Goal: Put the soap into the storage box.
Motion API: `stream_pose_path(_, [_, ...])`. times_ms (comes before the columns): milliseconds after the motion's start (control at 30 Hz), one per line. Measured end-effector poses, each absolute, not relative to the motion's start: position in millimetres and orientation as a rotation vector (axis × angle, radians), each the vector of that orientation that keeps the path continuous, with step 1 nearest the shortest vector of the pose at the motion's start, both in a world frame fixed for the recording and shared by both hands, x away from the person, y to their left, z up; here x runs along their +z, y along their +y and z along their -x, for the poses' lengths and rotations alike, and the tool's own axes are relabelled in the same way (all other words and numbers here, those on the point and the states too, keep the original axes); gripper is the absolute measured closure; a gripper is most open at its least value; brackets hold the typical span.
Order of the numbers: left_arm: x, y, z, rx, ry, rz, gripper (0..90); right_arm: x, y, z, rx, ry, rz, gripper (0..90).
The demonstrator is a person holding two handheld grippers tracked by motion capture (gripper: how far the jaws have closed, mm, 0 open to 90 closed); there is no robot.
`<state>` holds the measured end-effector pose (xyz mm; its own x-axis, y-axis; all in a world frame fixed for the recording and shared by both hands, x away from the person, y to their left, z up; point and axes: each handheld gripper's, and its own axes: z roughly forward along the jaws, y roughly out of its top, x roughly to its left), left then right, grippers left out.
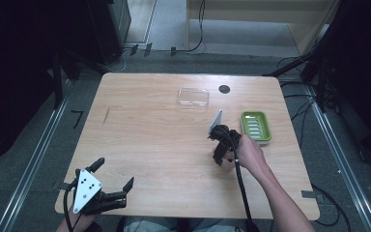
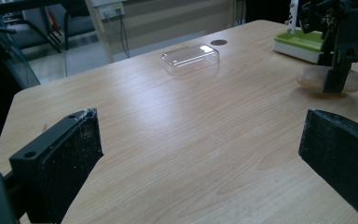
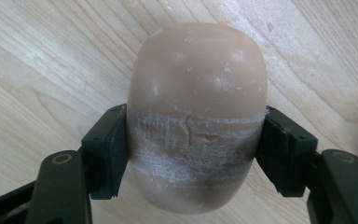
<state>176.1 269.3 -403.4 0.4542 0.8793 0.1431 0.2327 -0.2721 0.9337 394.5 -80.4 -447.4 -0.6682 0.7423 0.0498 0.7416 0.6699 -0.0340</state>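
Note:
A tan oval bar of soap (image 3: pixel 196 79) lies on the wooden table (image 1: pixel 149 145), and my right gripper (image 3: pixel 196 140) is shut on it, its two black pads pressing the bar's sides. The bar shows white scuff bands where the pads sit. In the high view the right gripper (image 1: pixel 219 157) points down at the table, just left of a green soap dish (image 1: pixel 256 126). From the left gripper view the soap (image 2: pixel 310 78) rests on the table under that gripper (image 2: pixel 335 84). My left gripper (image 1: pixel 114 173) is open near the front left edge, with only bare table between its jaws (image 2: pixel 200 158).
A clear plastic lid (image 1: pixel 193 97) lies at the back middle of the table, with a dark round hole (image 1: pixel 224 89) just right of it. The green dish (image 2: pixel 303 42) has a white base. Cables and stands surround the table on the floor.

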Motion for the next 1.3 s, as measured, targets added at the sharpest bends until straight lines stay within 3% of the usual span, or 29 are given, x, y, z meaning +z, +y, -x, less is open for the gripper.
stream_pose_path(1300, [-404, 269, -176, 0.86, 0.951, -1.767, 0.0, -417, -115, -400, 0.028, -2.822, 1.268, 33.2])
